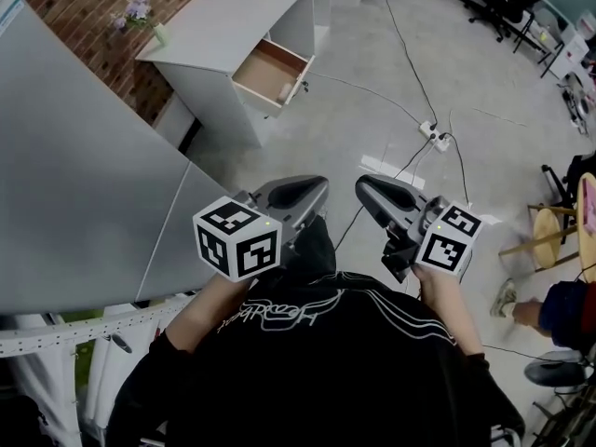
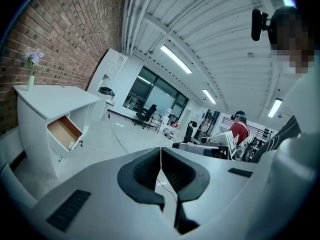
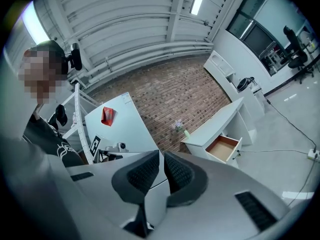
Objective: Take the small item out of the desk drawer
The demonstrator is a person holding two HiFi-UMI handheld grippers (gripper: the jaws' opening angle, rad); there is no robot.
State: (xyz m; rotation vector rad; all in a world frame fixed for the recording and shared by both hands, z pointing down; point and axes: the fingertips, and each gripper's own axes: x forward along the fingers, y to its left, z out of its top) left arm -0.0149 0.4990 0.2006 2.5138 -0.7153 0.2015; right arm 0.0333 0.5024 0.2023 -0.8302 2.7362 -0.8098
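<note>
A white desk (image 1: 223, 26) stands far off against the brick wall, and its wooden drawer (image 1: 273, 71) is pulled open. A small pale thing (image 1: 285, 92) lies in the drawer's near corner; I cannot tell what it is. The drawer also shows in the left gripper view (image 2: 64, 133) and in the right gripper view (image 3: 222, 148). Both grippers are held close to the person's chest, well away from the desk. My left gripper (image 1: 312, 186) (image 2: 160, 156) is shut and empty. My right gripper (image 1: 365, 186) (image 3: 163, 156) is closed to a thin slit, with nothing between its jaws.
A large grey panel (image 1: 84, 184) stands close on the left. A cable and a power strip (image 1: 435, 136) lie on the floor between me and the desk. A wooden stool (image 1: 549, 236) and a seated person's leg (image 1: 559, 310) are at the right. Office chairs (image 1: 507, 3) are far back.
</note>
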